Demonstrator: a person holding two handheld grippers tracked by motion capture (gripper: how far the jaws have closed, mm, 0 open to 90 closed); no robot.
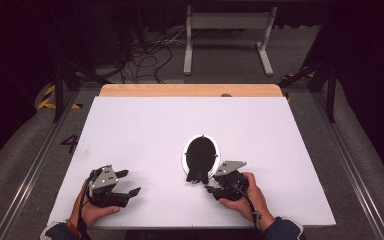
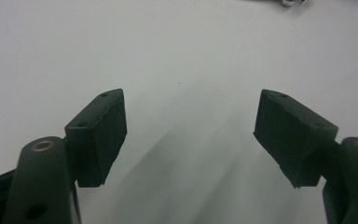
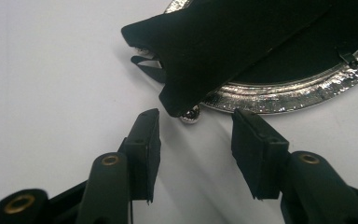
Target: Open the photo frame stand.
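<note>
A: Frame (image 1: 200,158) first: an oval picture frame with a silver rim lies face down near the middle of the white tabletop (image 1: 145,130), its black back panel up. A black easel stand (image 3: 223,51) runs across the back toward the person, and its foot juts past the near rim.

B: And the tools?

A: Right tool (image 3: 195,135) sits just short of that foot, jaws parted with nothing between them; the pads (image 3: 149,149) flank bare tabletop just below the foot and a small silver knob (image 3: 189,115) at the rim. In the high view the right tool (image 1: 219,184) lies just beside the frame's near end, released. Left tool (image 2: 189,130) is well apart at the left, jaws spread wide over bare white surface, gripping nothing; the high view shows it (image 1: 128,183) resting low in the left hand (image 1: 92,210).

B: So which step is this?

A: I'd judge it an approach to the stand, a grasp not yet made. The right tool is lined up with the foot but not touching it.

B: What does the next move ask for?

A: Probably easing forward so the foot slides between the pads, then clenching on its thin edge. The foot lies flat and close to the panel, so the pads need to come in low without shoving the whole frame across the tabletop. The left tool could steady the rim, though it would have to cross over first.
</note>
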